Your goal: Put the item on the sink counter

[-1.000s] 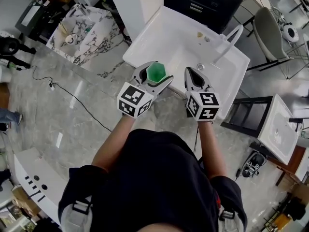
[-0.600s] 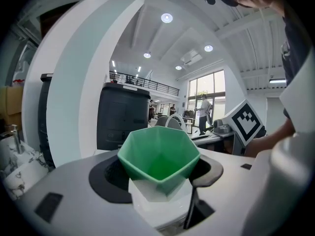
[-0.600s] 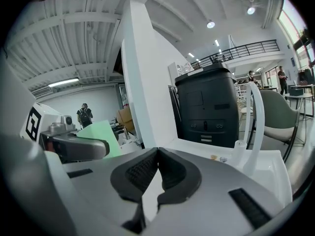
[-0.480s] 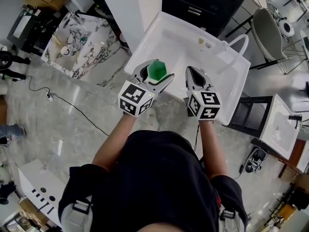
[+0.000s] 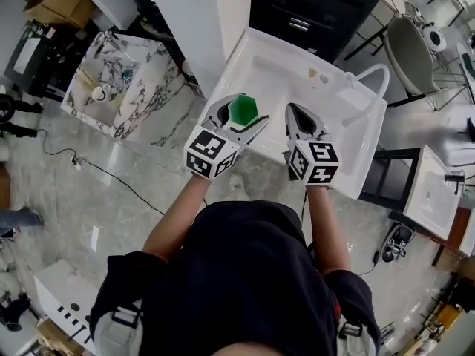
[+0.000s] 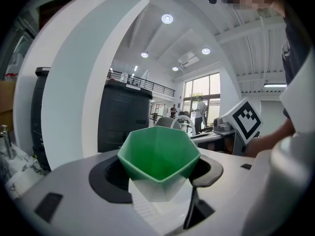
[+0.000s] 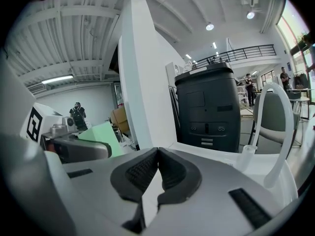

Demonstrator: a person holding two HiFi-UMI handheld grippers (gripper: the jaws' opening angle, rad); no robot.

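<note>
Sink (image 5: 271, 58), white, lies ahead with a curved faucet (image 5: 365, 87) at its right end. Left gripper (image 5: 237, 119) hangs over the sink's near-left edge, jaws spread wide and clamped on the green faceted cup (image 6: 158, 154), which sits upright between them. Right gripper (image 7: 156, 154), beside it over the sink's near edge, has its jaws pressed together, empty.

My left gripper (image 5: 242, 111) and right gripper (image 5: 292, 111) are grey-white plastic tongs with black ribbed pads (image 7: 142, 173), each topped by a black-and-white square-marker cube (image 5: 210, 153) (I'm wearing a black short-sleeved tee (image 5: 245, 273)).
</note>
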